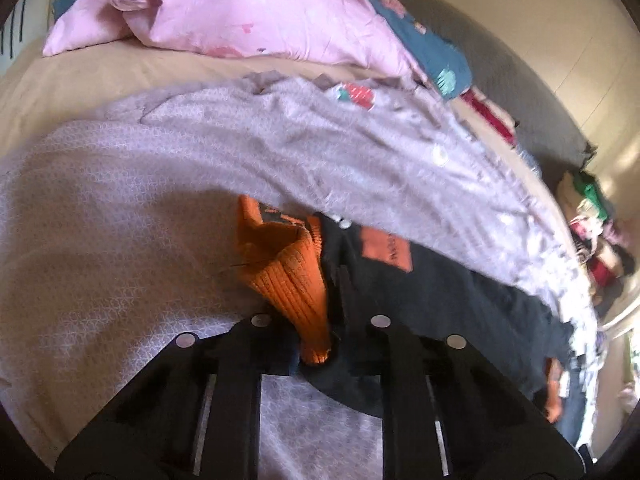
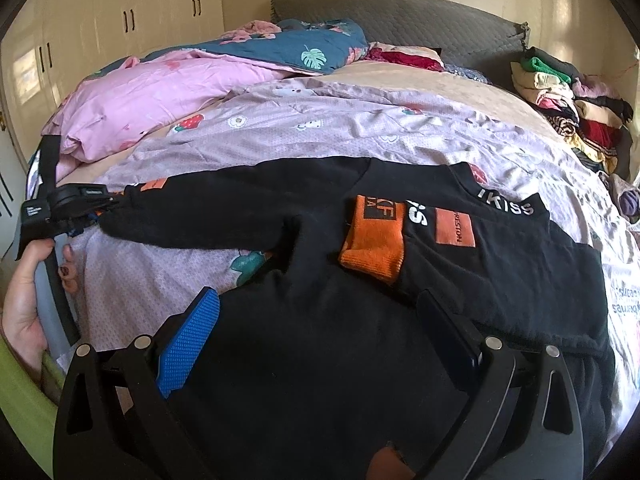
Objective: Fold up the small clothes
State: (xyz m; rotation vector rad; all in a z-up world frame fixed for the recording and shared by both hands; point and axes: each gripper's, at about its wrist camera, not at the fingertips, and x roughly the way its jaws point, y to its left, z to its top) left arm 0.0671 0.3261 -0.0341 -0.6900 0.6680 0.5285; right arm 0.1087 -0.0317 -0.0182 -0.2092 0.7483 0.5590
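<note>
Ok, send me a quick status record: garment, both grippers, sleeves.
garment: black sweatshirt with orange cuffs, flat on lilac printed bedspread
left gripper: shut on outstretched sleeve's orange ribbed cuff
right gripper: open, above sweatshirt body, holding nothing
other sleeve: folded across chest, its cuff beside orange patch

We see a bed (image 2: 460,80) under a lilac printed sheet (image 2: 320,128). On it lie a black sweatshirt (image 2: 320,320), a pink duvet (image 2: 160,92) and stacked clothes (image 2: 568,96).

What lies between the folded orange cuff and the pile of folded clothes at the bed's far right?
Right wrist view: the black sweatshirt's chest, then lilac bedspread.
</note>
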